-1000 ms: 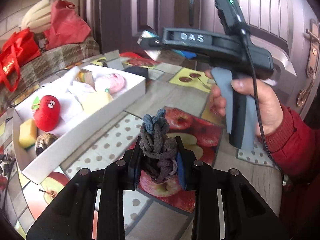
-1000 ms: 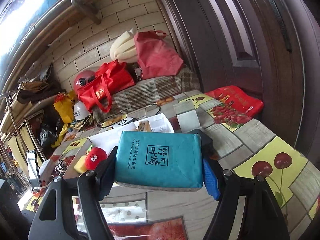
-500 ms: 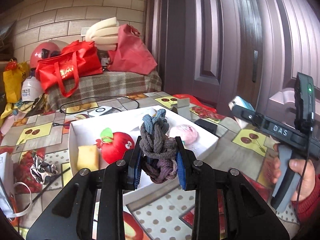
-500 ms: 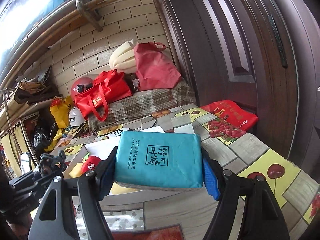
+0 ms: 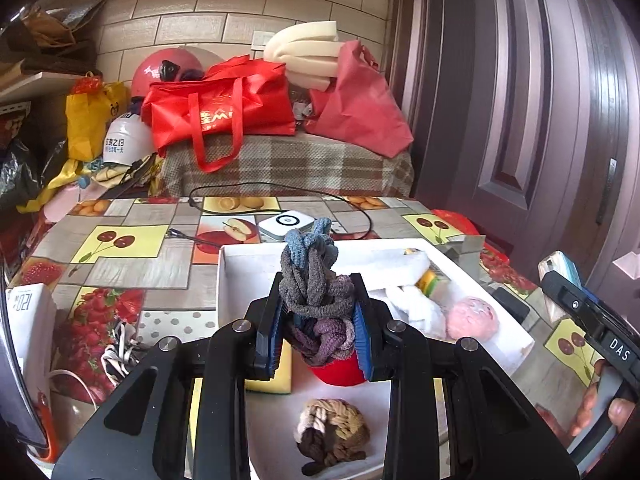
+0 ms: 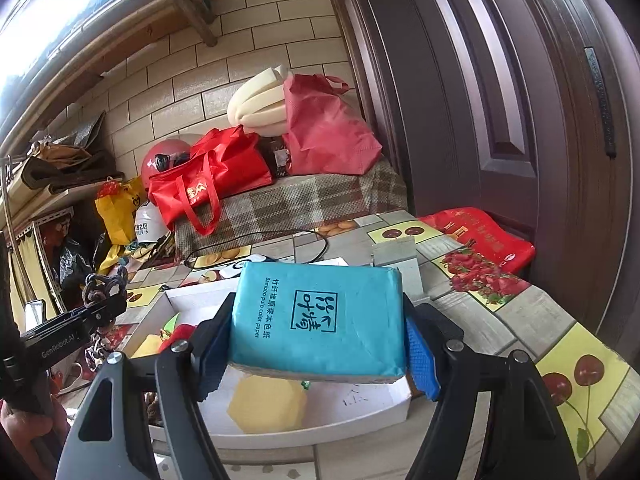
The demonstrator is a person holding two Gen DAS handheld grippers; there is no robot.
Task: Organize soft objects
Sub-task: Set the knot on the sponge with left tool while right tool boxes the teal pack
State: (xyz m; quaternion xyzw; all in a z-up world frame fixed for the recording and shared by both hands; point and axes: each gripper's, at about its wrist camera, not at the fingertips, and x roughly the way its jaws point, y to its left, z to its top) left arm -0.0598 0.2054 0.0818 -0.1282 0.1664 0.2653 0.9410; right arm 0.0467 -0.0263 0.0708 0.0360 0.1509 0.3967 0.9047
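Note:
My left gripper point(image 5: 319, 332) is shut on a knotted grey, blue and purple rope ball point(image 5: 316, 292) and holds it above the white tray point(image 5: 240, 256). The tray holds a brown knotted rope ball point(image 5: 332, 432), a red plush toy point(image 5: 340, 372), a yellow sponge point(image 5: 280, 372), a pink ball point(image 5: 472, 318) and white soft pieces point(image 5: 416, 308). My right gripper point(image 6: 316, 344) is shut on a teal tissue pack point(image 6: 320, 320), held above the tray's near end point(image 6: 376, 412), over a yellow sponge point(image 6: 268, 404). The left gripper also shows at the left of the right wrist view point(image 6: 100, 304).
The table has a fruit-print cloth point(image 5: 120, 240). A white device point(image 5: 286, 224) and black cable point(image 5: 248, 210) lie behind the tray. A red pack point(image 6: 480, 236) and grey card point(image 6: 396, 260) lie at the right. Red bags point(image 5: 220, 116) sit on a plaid bench behind.
My left gripper swung left and over the tray with the rope ball. My right gripper moved forward over the tray's near end with the tissue pack.

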